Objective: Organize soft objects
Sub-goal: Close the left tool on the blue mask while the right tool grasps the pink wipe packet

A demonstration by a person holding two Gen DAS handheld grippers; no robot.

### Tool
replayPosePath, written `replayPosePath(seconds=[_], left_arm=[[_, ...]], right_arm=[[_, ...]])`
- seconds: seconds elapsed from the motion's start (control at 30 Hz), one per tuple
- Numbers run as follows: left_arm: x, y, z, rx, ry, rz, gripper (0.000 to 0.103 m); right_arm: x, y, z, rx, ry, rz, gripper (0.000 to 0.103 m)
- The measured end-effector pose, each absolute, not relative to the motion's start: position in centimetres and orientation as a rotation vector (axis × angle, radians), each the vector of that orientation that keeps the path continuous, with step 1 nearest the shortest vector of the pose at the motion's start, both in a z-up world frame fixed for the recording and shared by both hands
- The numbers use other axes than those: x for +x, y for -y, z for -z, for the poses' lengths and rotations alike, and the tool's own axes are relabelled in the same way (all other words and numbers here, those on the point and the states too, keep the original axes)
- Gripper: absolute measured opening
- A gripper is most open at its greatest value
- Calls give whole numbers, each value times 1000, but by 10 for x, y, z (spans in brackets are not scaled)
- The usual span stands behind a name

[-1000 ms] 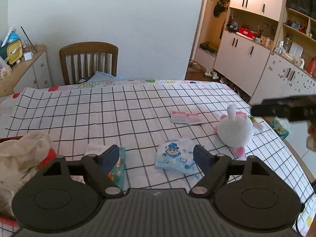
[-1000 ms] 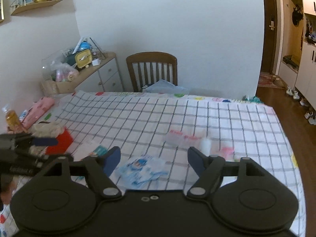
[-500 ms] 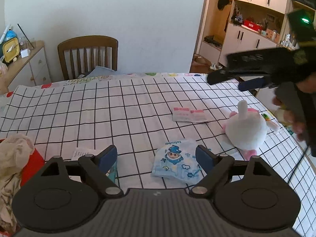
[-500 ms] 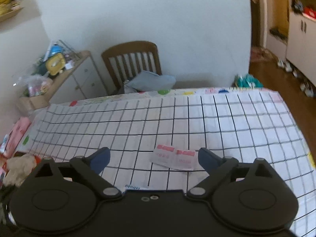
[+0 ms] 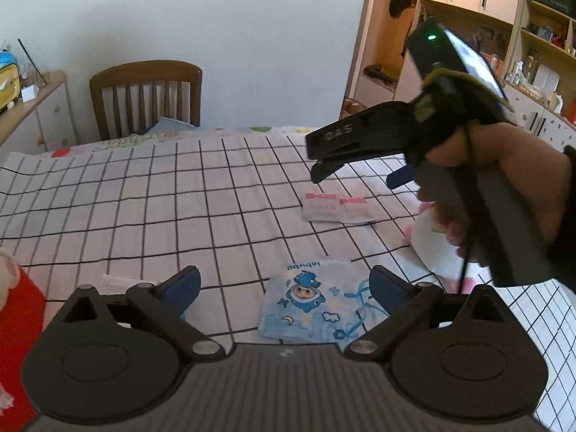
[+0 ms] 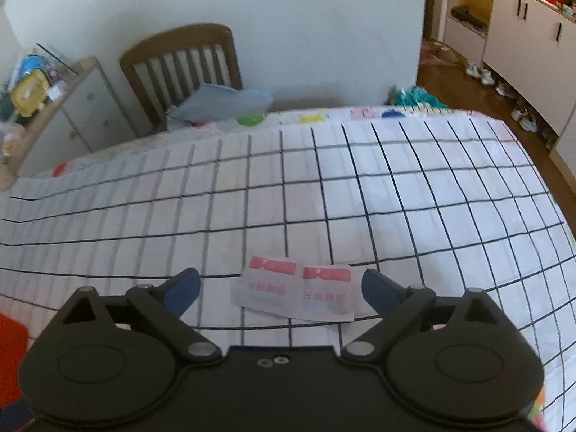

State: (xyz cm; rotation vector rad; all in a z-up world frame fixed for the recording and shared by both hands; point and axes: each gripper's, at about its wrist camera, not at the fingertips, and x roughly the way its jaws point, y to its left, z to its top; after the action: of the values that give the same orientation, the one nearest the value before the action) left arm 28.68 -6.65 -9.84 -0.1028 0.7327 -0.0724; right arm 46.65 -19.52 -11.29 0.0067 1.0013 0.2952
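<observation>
Readable text: the light-blue soft pack printed with a blue cartoon figure point(image 5: 316, 306) carries the word "labubu", seen upside down along its far edge. The body of the black right gripper point(image 5: 354, 172) bears raised letters that read approximately "DAS". The flat white twin sachet with two red header bands point(image 6: 300, 289) carries pink print that is too blurred to read.

Left gripper point(image 5: 284, 288): it is held low over the white tablecloth with a black grid point(image 5: 180, 201), with both blue-tipped fingers spread wide and gripping nothing. The light-blue pack lies flat on the cloth between the fingers, closer to the right-hand one.

Right gripper point(image 6: 280, 289): in its own wrist view the blue fingertips are spread wide, with the twin sachet lying on the cloth between them; contact cannot be confirmed. In the left wrist view the unit is gripped by the person's right hand point(image 5: 504, 180) and angled down toward the sachet point(image 5: 336, 208). A green indicator lamp point(image 5: 431, 37) is lit on its top.

A white plush toy with pink trim point(image 5: 435, 248) rests on the cloth just beside the pack, partly hidden behind the hand. A red object point(image 5: 18, 309) sits at the left edge. A brown wooden slat-back chair point(image 5: 145, 97) stands at the far side of the table.
</observation>
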Motion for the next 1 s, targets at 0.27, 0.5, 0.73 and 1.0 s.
replayPosePath(seconds=[0.27,0.5,0.73,1.0], left_arm=[[301,82,129,-76,-805,138,101],[308,94,146,-32,-831,169,101],[318,91,162,-25,-879,148,101],[321,102,169,40,-877,133,100]], right_arm=[[482,196,142,-5,-1050,-255,97],[485,196,155,-25,-1062,-258,97],[480,189,161,-98,-1039,-276,98],[476,183,163,-151,-1015,-296,99]])
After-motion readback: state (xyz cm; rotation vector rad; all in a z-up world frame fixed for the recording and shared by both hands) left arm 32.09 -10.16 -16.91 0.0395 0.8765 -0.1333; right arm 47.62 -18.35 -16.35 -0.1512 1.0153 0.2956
